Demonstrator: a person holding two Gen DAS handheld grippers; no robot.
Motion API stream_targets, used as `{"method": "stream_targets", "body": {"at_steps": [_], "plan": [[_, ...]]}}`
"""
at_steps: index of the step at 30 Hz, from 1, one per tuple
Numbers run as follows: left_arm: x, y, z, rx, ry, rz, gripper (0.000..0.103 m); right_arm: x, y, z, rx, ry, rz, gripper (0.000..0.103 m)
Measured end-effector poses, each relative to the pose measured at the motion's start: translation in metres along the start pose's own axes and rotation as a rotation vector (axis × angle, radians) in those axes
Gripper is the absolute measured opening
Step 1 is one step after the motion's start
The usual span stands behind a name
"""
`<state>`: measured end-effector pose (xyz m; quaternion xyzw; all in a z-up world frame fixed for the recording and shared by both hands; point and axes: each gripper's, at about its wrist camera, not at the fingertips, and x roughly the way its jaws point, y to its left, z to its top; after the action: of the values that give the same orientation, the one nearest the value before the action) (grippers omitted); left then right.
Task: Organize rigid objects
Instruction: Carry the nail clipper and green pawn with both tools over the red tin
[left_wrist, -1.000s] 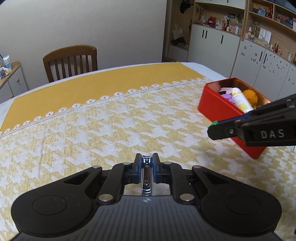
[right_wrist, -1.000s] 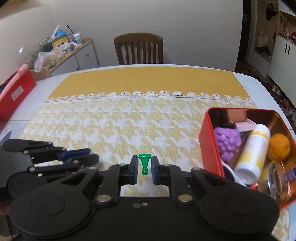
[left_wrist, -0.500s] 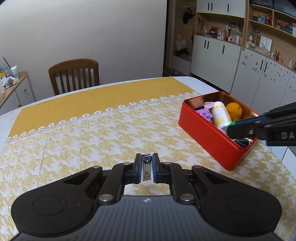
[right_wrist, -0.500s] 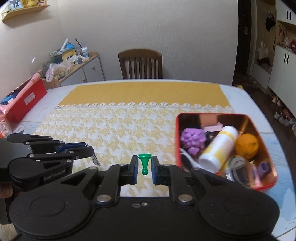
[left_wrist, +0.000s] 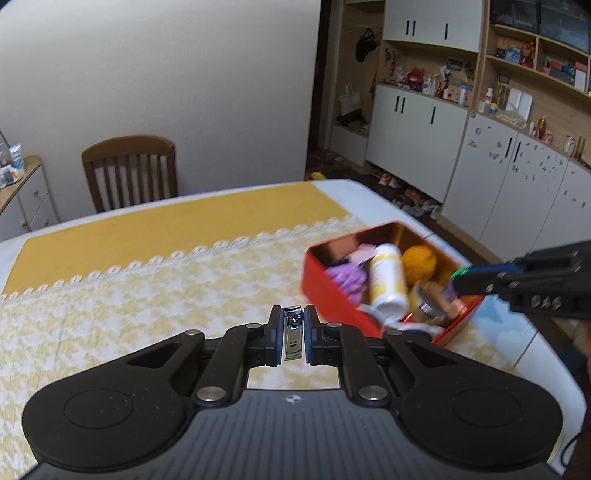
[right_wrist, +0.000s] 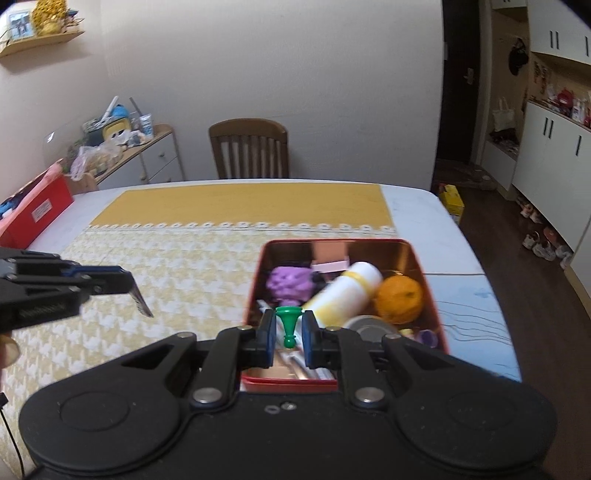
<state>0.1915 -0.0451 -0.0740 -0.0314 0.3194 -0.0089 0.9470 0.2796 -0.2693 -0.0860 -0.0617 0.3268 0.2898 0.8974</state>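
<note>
My left gripper (left_wrist: 293, 332) is shut on a silver nail clipper (left_wrist: 292, 334), held above the tablecloth left of the red box (left_wrist: 332, 295). My right gripper (right_wrist: 289, 328) is shut on a small green pawn-shaped piece (right_wrist: 288, 323) and hangs over the near end of the red box (right_wrist: 255, 280). The box holds a purple toy (right_wrist: 290, 282), a white and yellow bottle (right_wrist: 347, 290), an orange ball (right_wrist: 400, 297) and other small items. In the left wrist view the right gripper (left_wrist: 460, 278) reaches in over the box from the right.
A table with a yellow and white cloth (right_wrist: 177, 266) carries the box near its right edge. A wooden chair (right_wrist: 249, 147) stands at the far side. A red case (right_wrist: 37, 214) and a cluttered sideboard (right_wrist: 122, 144) are at left. Cabinets (left_wrist: 424, 136) line the right wall.
Both grippers have risen and moved toward the red box. The right gripper, still holding the green piece, is now over the box's near end; the left still holds the clipper.
</note>
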Motion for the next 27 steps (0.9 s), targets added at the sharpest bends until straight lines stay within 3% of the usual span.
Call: {"method": "stream_targets", "body": {"at_steps": [8, 14, 27], "plan": [[0.011, -0.030, 0.044, -0.034, 0.004, -0.104, 0.010, 0.000, -0.036, 0.003, 0.029, -0.021, -0.035, 0.014], [0.035, -0.057, 0.062, 0.002, 0.034, -0.156, 0.010, 0.011, -0.056, 0.004, 0.061, -0.007, -0.044, 0.014], [0.111, -0.079, 0.053, 0.094, 0.161, -0.107, 0.010, 0.042, -0.066, -0.010, 0.058, 0.061, -0.052, 0.014]]}}
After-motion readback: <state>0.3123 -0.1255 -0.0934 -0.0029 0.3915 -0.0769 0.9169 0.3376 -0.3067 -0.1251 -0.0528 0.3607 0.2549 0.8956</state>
